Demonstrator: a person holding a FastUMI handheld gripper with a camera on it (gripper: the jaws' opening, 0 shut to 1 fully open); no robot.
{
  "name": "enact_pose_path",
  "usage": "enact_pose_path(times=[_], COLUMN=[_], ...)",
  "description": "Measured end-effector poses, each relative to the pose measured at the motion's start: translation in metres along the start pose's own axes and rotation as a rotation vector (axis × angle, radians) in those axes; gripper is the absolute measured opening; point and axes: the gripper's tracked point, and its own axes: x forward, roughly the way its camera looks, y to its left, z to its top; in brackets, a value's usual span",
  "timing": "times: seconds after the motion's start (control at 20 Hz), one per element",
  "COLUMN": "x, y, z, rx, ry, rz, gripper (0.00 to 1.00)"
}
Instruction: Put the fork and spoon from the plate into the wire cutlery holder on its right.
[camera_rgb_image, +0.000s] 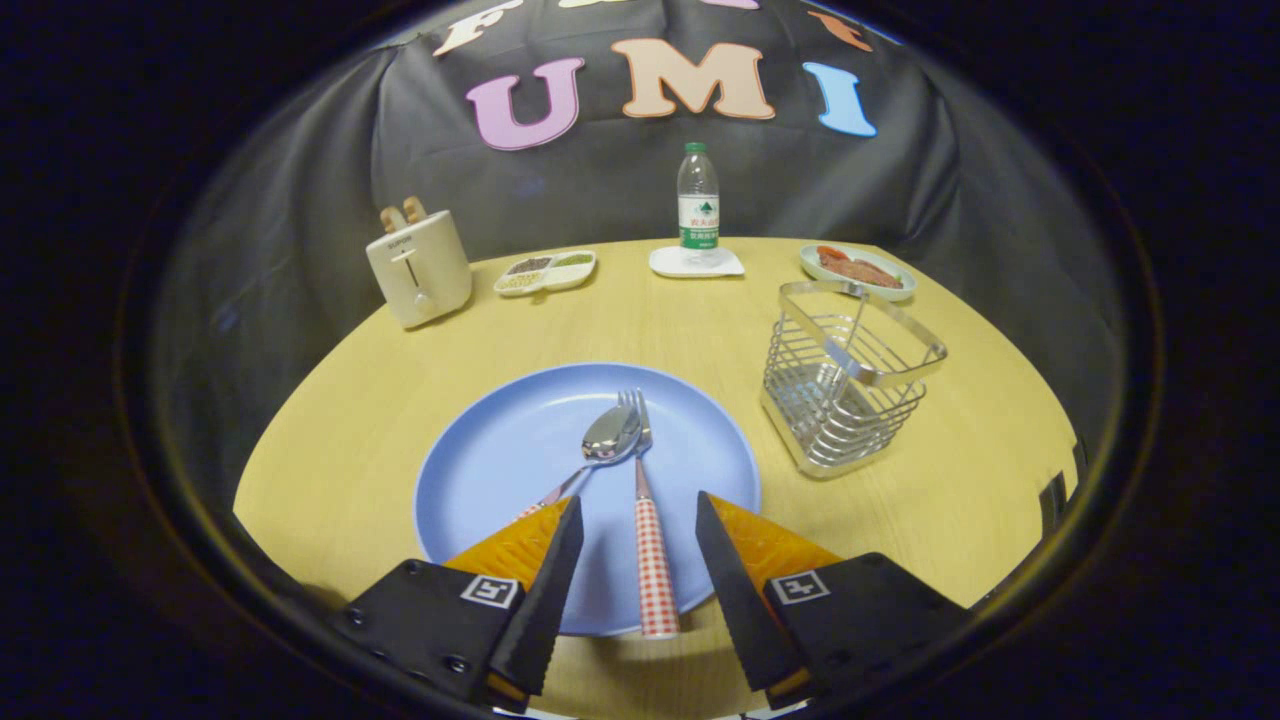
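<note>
Fork (648, 520) and spoon (598, 450) on the blue plate (500, 470), near the table's (340, 420) front edge at its middle. Fork straight, tines toward the table's far edge, red-checked handle reaching past the plate's near rim. Spoon angled, bowl touching the fork's tines, handle running back under one finger. Gripper (639, 515) above the plate's near rim, fingers apart, fork handle between them, neither finger touching it. Wire cutlery holder (845, 385) just beside the plate toward the table's right edge, upright, nothing inside. Along the far edge: cream toaster (418, 268) with two slices sticking up at the far left corner, a divided dish of grains (547, 272) next to it, a water bottle (698, 205) on a white coaster (697, 263) at the middle, a small plate with reddish food (856, 270) toward the far right, beyond the holder.
</note>
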Motion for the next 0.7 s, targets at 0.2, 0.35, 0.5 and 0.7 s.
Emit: enact_pose_path(times=[0.2,0.35,0.5,0.7], x=[0.006,0.020,0.011,0.000], y=[0.001,-0.005,-0.001,-0.001], z=[-0.008,-0.012,-0.011,-0.009], rx=[0.004,0.013,0.018,0.018], ry=[0.030,0.048,0.057,0.075], rz=[-0.006,-0.027,-0.033,-0.033], gripper=[0.62,0.47,0.33,0.13])
